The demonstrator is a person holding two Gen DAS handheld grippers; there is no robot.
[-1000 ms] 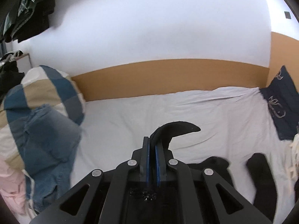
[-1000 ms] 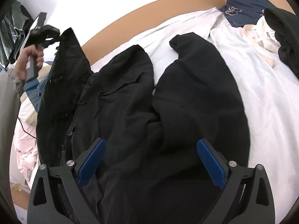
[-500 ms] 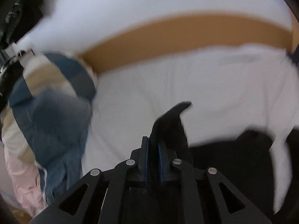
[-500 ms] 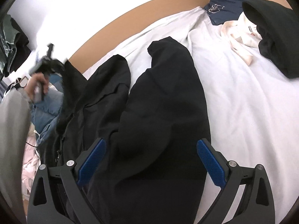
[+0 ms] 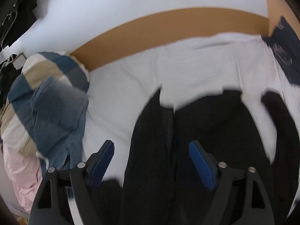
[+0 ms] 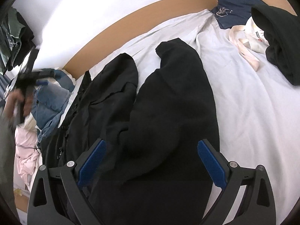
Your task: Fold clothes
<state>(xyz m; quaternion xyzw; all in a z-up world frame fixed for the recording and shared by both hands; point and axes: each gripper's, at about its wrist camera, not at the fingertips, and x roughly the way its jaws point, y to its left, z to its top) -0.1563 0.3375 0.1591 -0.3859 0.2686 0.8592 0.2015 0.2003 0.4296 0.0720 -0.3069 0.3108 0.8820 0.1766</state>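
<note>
The black garment [image 6: 168,101] lies spread lengthwise on the white sheet [image 6: 253,112] of the bed, one dark lobe running up beside another toward the wooden board [image 6: 131,24] at the far edge, with a strip of sheet showing between them. Both tools are empty: the left gripper [image 5: 150,161] has its blue fingers [image 5: 102,159] spread wide above the garment's left part, and the right gripper [image 6: 151,161] is likewise splayed over the near end, holding nothing. My reading is that this is the laying-out stage, the cloth set down flat and not yet folded (the left view is blurred, so its edges are hard to judge there). The next move probably calls for picking an outer edge or a sleeve, closing on a single layer rather than a bunch, and carrying it across the middle without dragging the rest out of line. To the left sit jeans [image 6: 50,101] on a checked pillow [image 5: 43,71], with pink cloth [image 6: 26,150] below; at the right are a navy cushion [image 6: 230,5] with a pale line drawing, a cream item [image 6: 249,35] and another dark pile [image 6: 281,41]. The cream item carries a small red mark and some print, too small to read; no other writing is legible.
</note>
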